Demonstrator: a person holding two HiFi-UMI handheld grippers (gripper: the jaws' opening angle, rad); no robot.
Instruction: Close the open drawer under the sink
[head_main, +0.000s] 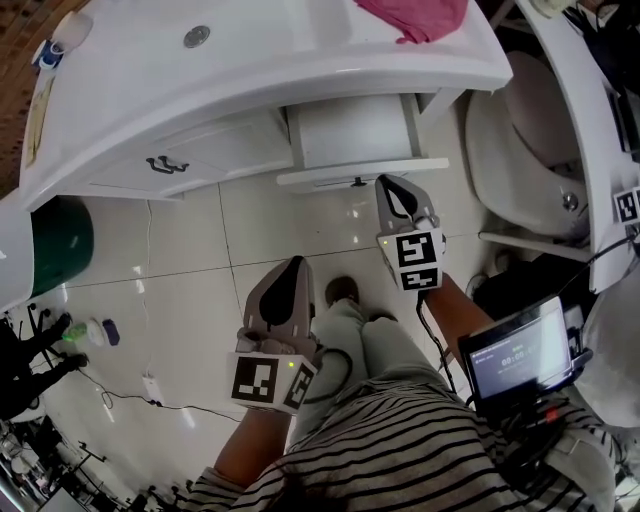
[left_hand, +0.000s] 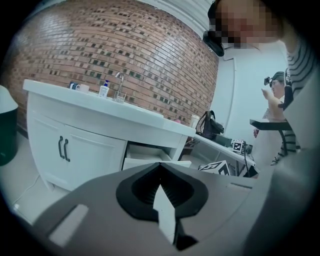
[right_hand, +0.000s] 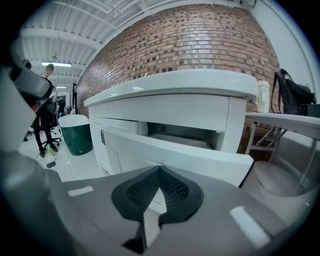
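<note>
Head view showed the drawer (head_main: 358, 130) pulled out under the sink (head_main: 300, 40), at the right end of the cabinet (head_main: 220, 150), with its back hidden beneath the sink. The right gripper (head_main: 396, 183) hovered just before the drawer front, jaws pressed together on nothing; whether it touched the panel could not be told. The left gripper (head_main: 294, 264) hung lower, well apart from the drawer, jaws likewise together and empty. A pink cloth (head_main: 420, 18) in the sink was cut off by the top edge, and a green bin (head_main: 65, 240) was partly hidden at the left
</note>
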